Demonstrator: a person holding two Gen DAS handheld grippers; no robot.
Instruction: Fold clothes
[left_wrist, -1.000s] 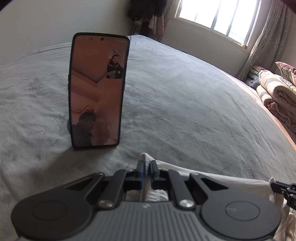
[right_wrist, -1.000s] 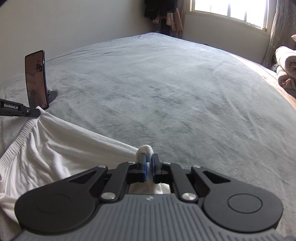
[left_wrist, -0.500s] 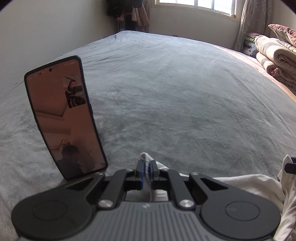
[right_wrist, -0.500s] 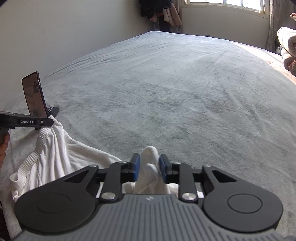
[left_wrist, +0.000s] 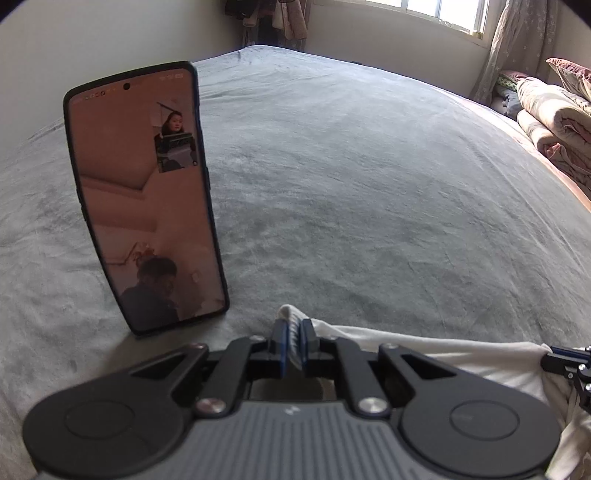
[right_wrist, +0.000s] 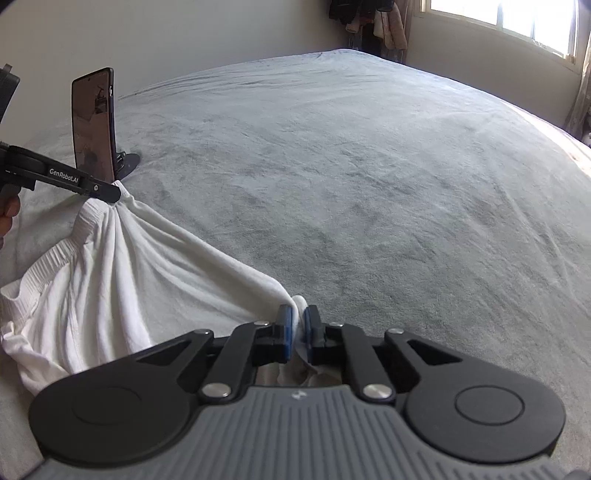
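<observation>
Counts: 2 grippers, 1 white garment, 1 phone, 1 bed. Left gripper (left_wrist: 291, 341) has its blue pads nearly together, clamped on a ribbed bit of the white garment (left_wrist: 424, 350), which pokes up betw. the fingertips. Right gripper (right_wrist: 298, 330): jaws closing, a fold of the same garment (right_wrist: 122, 280) sits betw. the blue pads and they press on it.

Garment hangs stretched betw. the 2 grippers over the grey bed cover (right_wrist: 369, 166); its lower part bunches on the cover at the left of the right wrist view, w/ an elastic ribbed edge showing there.

Writing: "GenRobot.AI" in white on the side of the left gripper's finger, readable only in the right wrist view. Small logo mark on each gripper's grey body, too small to read. Phone (left_wrist: 147, 199) screen shows a video call w/ a small inset window; status-bar text is too tiny to make out.

View diffs: left wrist view has the phone close up, standing upright on the cover just beside the gripper, screen facing cam; also rolled quilts (left_wrist: 554, 125) at the bed's right edge and a curtain (left_wrist: 517, 40). Right wrist view shows the phone (right_wrist: 92, 125) far left w/ its round dark stand (right_wrist: 127, 162) behind it, a bit of the person's hand (right_wrist: 7, 218) at the left edge, and most of the garment's spread. Both views catch the window and dark clothes hanging in the far corner (right_wrist: 354, 14).
</observation>
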